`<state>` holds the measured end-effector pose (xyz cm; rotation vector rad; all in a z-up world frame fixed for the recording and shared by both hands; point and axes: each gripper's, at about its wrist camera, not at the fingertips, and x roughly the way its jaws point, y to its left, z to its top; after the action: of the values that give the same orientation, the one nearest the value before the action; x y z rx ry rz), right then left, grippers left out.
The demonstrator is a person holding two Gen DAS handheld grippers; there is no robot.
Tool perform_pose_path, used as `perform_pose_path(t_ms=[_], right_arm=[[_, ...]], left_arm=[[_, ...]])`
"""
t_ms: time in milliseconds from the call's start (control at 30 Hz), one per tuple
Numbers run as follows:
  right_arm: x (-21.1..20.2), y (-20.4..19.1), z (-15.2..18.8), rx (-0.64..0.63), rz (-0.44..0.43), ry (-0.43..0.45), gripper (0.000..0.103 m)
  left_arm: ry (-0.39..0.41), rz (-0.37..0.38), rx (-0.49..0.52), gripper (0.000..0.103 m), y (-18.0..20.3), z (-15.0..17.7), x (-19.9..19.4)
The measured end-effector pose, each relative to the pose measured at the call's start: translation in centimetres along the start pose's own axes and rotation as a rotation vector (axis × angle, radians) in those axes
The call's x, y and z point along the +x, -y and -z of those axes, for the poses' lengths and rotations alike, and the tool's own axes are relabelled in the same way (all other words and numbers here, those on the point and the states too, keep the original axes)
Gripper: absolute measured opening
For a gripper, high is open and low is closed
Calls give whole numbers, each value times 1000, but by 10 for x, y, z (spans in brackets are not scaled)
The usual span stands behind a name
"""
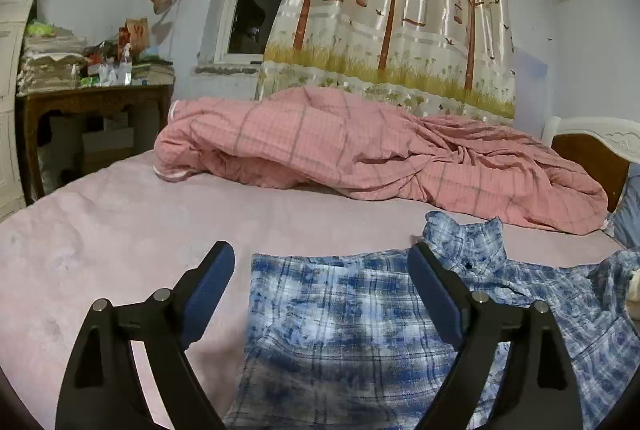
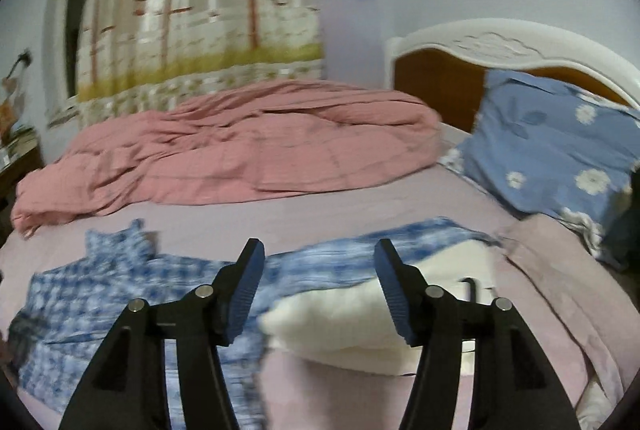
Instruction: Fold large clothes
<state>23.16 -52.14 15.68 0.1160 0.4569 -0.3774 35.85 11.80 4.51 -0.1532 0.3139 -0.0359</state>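
Note:
A blue and white plaid shirt [image 1: 344, 326] lies spread on the pink bed sheet [image 1: 112, 238], its collar [image 1: 468, 234] toward the far side. My left gripper [image 1: 320, 254] hovers above the shirt, open wide, with nothing between its fingers. In the right wrist view the same shirt [image 2: 92, 282] stretches across the bed from left to centre, blurred. My right gripper [image 2: 318, 250] stands open above it, with nothing between its blue pads. A white folded cloth [image 2: 340, 322] lies just beyond the right gripper, partly behind its right finger.
A crumpled pink checked duvet [image 1: 360, 150] fills the far side of the bed. A blue flowered pillow [image 2: 560, 158] leans on the white headboard [image 2: 500, 42] at right. A cluttered wooden side table [image 1: 92, 102] stands at far left. A tree-print curtain [image 1: 400, 10] hangs behind.

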Motion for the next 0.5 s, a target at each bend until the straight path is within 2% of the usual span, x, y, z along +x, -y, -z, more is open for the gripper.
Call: perform_pose_path(t_ms=[67, 167, 200, 233, 267, 300, 367, 400, 500], right_arm=[[17, 24, 5, 46, 11, -27, 60], [45, 58, 12, 137, -1, -55, 60], [52, 67, 14, 159, -15, -62, 60], [66, 82, 16, 197, -64, -76, 60], [78, 97, 18, 247, -95, -106, 60], [97, 121, 20, 359, -110, -158, 60], [113, 150, 20, 487, -120, -170, 60], [120, 164, 18, 518, -93, -167, 60], [136, 182, 12, 494, 11, -176, 60]], left_arm=[[20, 4, 5, 96, -2, 0, -3], [41, -30, 22, 99, 0, 2, -5], [45, -49, 20, 99, 1, 4, -4], [48, -65, 21, 100, 2, 6, -4], [45, -65, 30, 100, 3, 7, -2], [40, -69, 43, 100, 5, 8, 0], [24, -94, 57, 101, 8, 11, 5], [15, -98, 61, 101, 8, 13, 8], [-12, -125, 59, 101, 7, 19, 15]])
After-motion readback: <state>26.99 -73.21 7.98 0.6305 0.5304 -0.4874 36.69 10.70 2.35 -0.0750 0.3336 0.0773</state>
